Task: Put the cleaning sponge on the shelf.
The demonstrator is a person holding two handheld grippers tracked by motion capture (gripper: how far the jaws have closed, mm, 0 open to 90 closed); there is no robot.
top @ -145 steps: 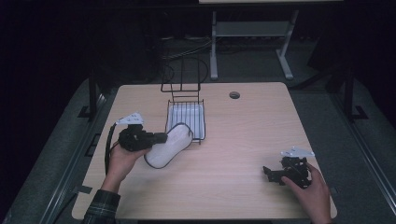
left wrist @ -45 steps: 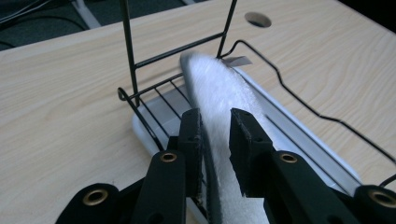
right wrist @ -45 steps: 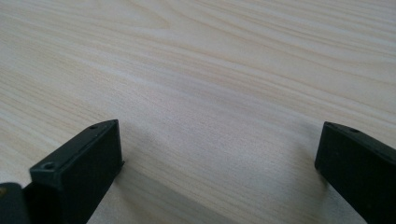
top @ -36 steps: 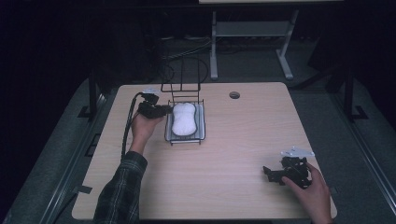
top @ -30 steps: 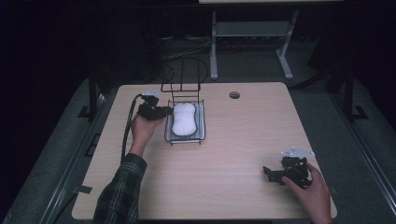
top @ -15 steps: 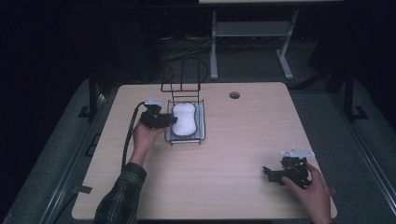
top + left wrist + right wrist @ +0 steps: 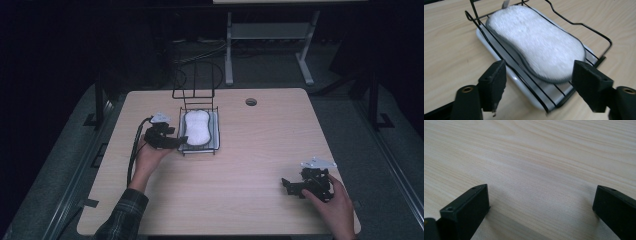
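A white oblong scrubbing pad (image 7: 196, 127) lies flat in a black wire rack (image 7: 200, 150) on a white tray, left of the table's middle. The left gripper view has the pad (image 7: 536, 45) on the rack's wires (image 7: 529, 82), just past the jaws. My left gripper (image 7: 181, 140) sits at the rack's near left corner, pointing at it. Its jaws have just been opening, and the gripper (image 7: 540, 68) is open with the pad beyond its tips, untouched. My right gripper (image 7: 289, 185) rests at the near right of the table, open (image 7: 541, 192) over bare wood.
The rack has a tall wire back (image 7: 194, 82) at its far end. A small round hole (image 7: 251, 102) sits in the tabletop (image 7: 260, 150) at the far middle. A white metal stand (image 7: 270, 35) is on the dark floor behind the table.
My left gripper carried the pad into the rack, let go of it and drew back toward the near left as its jaws opened. The right gripper has stayed put.
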